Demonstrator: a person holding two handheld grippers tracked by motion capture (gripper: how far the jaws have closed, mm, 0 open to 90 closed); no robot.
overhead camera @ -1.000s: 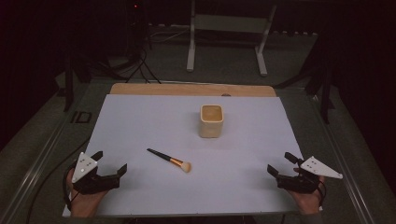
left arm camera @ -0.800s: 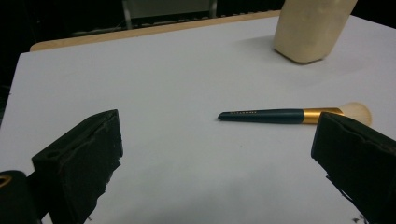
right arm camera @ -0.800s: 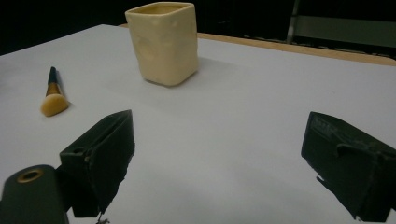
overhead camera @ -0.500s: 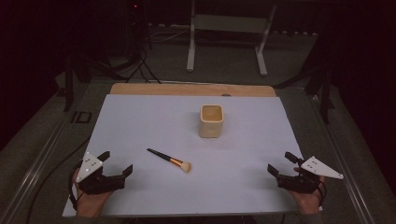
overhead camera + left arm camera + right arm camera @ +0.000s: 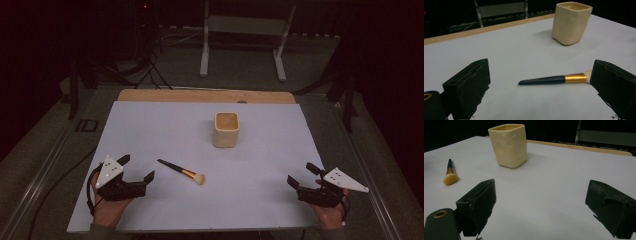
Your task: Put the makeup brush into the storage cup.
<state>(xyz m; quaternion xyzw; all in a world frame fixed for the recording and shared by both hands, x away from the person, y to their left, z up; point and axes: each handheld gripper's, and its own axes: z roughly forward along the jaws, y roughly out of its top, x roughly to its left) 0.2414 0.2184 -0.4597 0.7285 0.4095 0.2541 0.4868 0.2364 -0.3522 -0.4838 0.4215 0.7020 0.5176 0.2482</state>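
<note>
Two open grippers flank the makeup brush, which lies flat, near and left of the cream cup. Left gripper, jaws apart, should straddle the dark handle squarely; right gripper waits, spread, empty.

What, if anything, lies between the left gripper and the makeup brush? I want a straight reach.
Nothing visible does. The left gripper is open, and bare white table cover lies between it and the makeup brush. The cream cup stands farther back, off that path.
</note>
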